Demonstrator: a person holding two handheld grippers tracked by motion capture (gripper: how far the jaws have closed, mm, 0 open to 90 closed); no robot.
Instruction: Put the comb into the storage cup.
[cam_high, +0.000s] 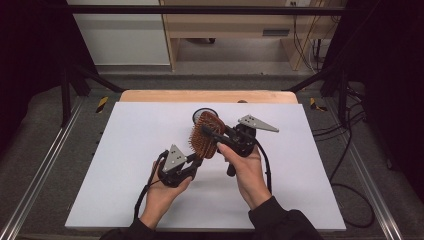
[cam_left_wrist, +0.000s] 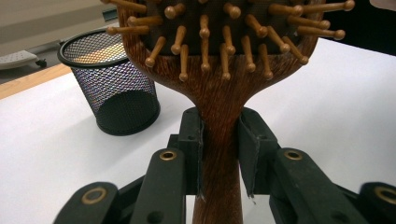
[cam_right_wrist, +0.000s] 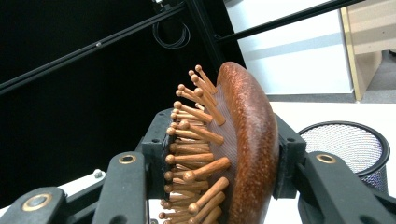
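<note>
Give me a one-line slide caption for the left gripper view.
Left gripper clamps the neck of a wooden paddle hairbrush, pins facing the camera, beside a black mesh pen cup on the white table.

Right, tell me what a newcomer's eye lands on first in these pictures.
First, the wooden hairbrush held above the middle of the white table, gripped at both ends. The left gripper clamps its handle, while the right gripper squeezes the head, one jaw on the pegs and the other on the rounded back. Next comes the black mesh cup, standing upright on the table just beyond the brush.
</note>
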